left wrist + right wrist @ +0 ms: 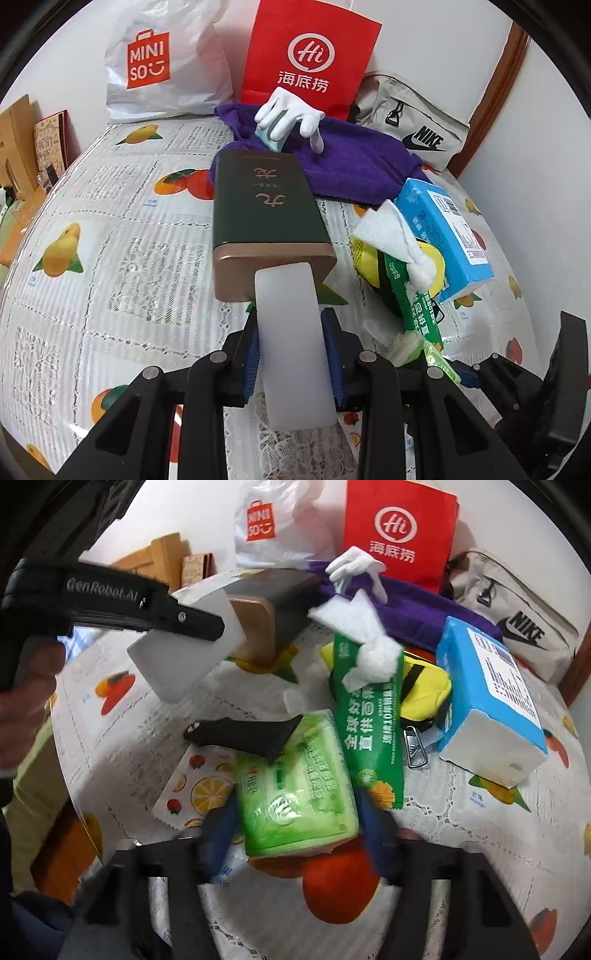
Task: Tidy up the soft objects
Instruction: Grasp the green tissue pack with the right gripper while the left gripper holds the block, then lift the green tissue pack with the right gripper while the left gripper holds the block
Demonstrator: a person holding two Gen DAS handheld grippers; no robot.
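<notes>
- Left gripper (291,354) clenched on a translucent white plastic flap (286,325), carrying the dark green rectangular tin with gold base (266,210).
- Right gripper (295,834) spread wide around the light green soft tissue pack (295,782), apparently not yet squeezing.
- Pack between the fingers, long axis pointing forward, nearer the right hand.
- Beyond: dark green snack sachet (369,720), blue tissue box (487,698), purple towel (424,605).

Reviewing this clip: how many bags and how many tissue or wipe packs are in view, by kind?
Shopping bags: 2, white MINISO bag and red Haidilao bag
Waist bags: 1, beige Nike bag
Tissue or wipe packs: 3, blue pack, dark green pack, light green pack
Total: 6
</notes>
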